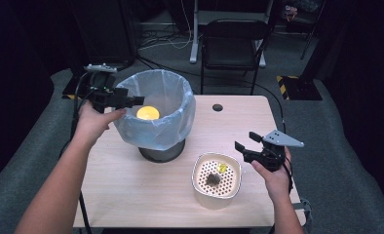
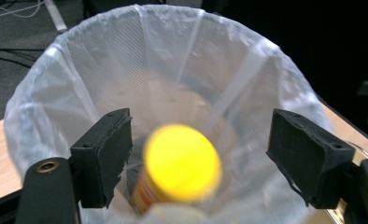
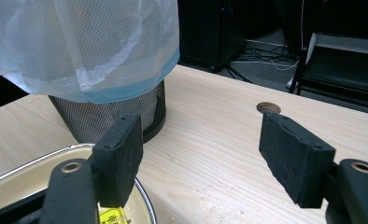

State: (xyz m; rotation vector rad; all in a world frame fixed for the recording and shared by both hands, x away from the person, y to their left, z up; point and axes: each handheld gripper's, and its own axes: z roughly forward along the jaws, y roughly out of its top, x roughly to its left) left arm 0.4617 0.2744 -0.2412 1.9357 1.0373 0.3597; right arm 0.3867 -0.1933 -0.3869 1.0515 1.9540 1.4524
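A yellow-lidded bottle (image 2: pixel 180 165) drops, blurred, inside the lined mesh bin (image 1: pixel 156 109), under the left gripper (image 2: pixel 198 156) with fingers wide; release looks done; right gripper (image 1: pixel 252 144), fingers wide and empty, likely next picks scraps from the perforated tray (image 1: pixel 216 181).

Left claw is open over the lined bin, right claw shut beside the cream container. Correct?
Not quite: the right claw is open, its jaws standing wide apart in the right gripper view. The rest holds: left claw open over the lined bin, right beside the cream container.
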